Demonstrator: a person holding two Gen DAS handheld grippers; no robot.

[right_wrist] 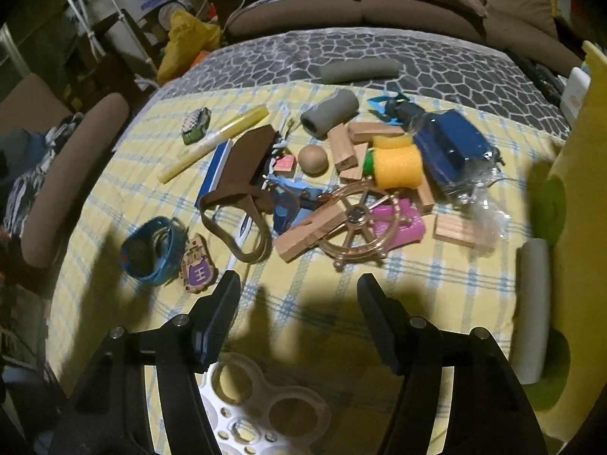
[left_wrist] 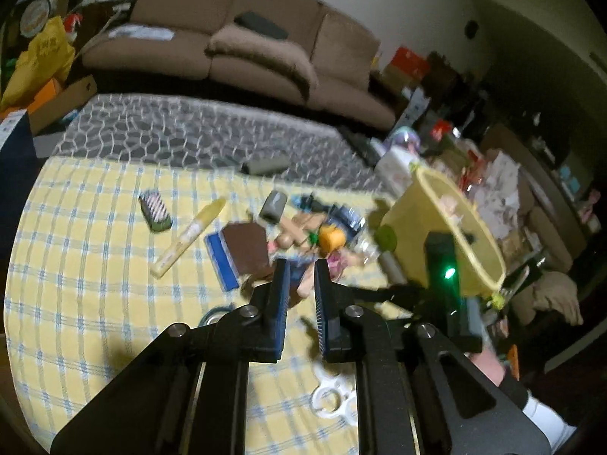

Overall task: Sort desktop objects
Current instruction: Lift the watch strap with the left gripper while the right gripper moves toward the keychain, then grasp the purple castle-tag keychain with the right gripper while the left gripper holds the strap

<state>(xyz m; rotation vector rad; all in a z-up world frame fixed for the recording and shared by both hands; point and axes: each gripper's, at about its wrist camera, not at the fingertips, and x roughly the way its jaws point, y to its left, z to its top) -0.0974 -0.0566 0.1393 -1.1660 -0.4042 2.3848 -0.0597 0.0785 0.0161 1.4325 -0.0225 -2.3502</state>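
Yellow checked cloth carries a clutter beside the yellow basket: ship's wheel, wooden blocks, orange spool, all unsorted. Left gripper clenched, empty; right gripper released above them.

Clutter pile: mixed small items, heaped mid-cloth.
Yellow basket: right of pile.
White ring plate: near edge, flat.

Yellow-blue checked cloth; orange spool (green end); pink toy.
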